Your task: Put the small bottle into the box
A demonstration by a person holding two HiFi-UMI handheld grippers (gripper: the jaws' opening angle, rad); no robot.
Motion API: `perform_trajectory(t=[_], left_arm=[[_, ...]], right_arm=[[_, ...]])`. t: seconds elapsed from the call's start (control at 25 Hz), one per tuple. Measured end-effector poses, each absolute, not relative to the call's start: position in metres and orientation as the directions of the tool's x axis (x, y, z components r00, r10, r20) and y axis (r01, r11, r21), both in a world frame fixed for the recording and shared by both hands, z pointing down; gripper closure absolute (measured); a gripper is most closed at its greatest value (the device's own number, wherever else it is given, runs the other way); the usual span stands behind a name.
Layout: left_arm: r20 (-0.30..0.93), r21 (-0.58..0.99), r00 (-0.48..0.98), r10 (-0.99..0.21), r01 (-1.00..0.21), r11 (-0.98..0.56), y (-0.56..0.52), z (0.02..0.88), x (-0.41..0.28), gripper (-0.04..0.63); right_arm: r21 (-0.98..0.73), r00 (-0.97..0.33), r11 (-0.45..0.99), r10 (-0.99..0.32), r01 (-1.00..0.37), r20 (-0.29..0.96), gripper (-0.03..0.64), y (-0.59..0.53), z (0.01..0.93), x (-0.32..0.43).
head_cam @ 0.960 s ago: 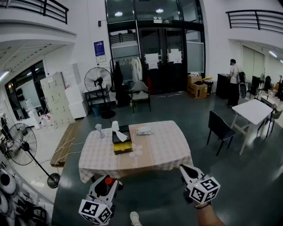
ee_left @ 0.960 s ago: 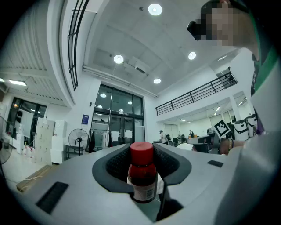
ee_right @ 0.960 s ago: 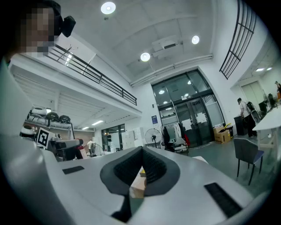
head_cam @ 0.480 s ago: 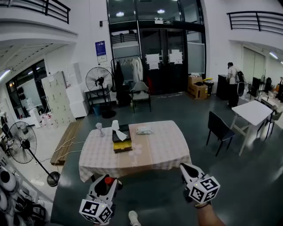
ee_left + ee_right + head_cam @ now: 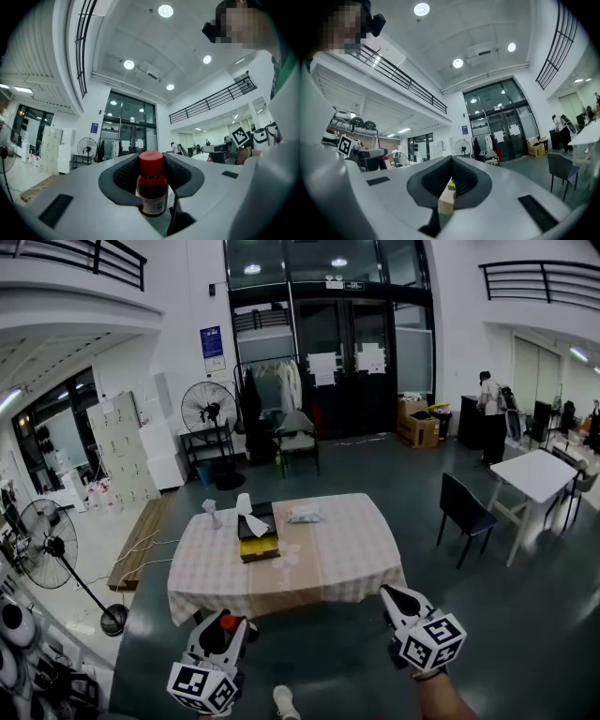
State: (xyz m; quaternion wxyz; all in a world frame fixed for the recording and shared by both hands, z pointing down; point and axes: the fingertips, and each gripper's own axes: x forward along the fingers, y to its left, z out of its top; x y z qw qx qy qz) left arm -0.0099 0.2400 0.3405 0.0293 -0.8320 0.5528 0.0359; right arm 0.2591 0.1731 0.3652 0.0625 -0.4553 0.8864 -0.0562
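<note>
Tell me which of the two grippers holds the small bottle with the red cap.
The left gripper: the small bottle stands clamped between its fingers. The right gripper has its fingers closed together, with nothing between them.

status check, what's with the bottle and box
Left hand-held gripper shut on small bottle. Right hand-held gripper shut, empty. Box on table ahead, not yet reached. Only floor between.

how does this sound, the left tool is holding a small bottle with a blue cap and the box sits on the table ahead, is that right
Not quite: the cap is red, not blue. The left gripper view shows the left tool closed on the small bottle. The rest holds: in the head view the box sits on the table ahead.
</note>
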Motion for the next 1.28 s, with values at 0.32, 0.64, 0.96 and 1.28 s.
perform_trajectory(t=[0.32,0.64,0.96,1.28], left_arm=[[-0.082,-0.005,0.384,-0.92,-0.923,-0.385,0.247,0.34,-0.009,0.424],[-0.081,0.002,0.367,-0.927,-0.93,-0.368,0.242,0.346,-0.023,0.425],[-0.11,0.016,0.36,-0.927,-0.931,-0.364,0.203,0.345,-0.036,0.425],[-0.107,0.039,0.364,-0.925,-0.928,-0.37,0.147,0.353,-0.052,0.423]], right_arm=[[-0.18,-0.603,0.604,-0.795,-0.776,-0.069,0.611,0.18,0.362,0.257],[-0.17,-0.619,0.621,-0.782,-0.765,-0.071,0.611,0.165,0.362,0.245],[-0.141,-0.616,0.617,-0.786,-0.774,-0.06,0.611,0.135,0.36,0.239],[-0.146,-0.607,0.609,-0.792,-0.78,-0.061,0.611,0.082,0.361,0.226]])
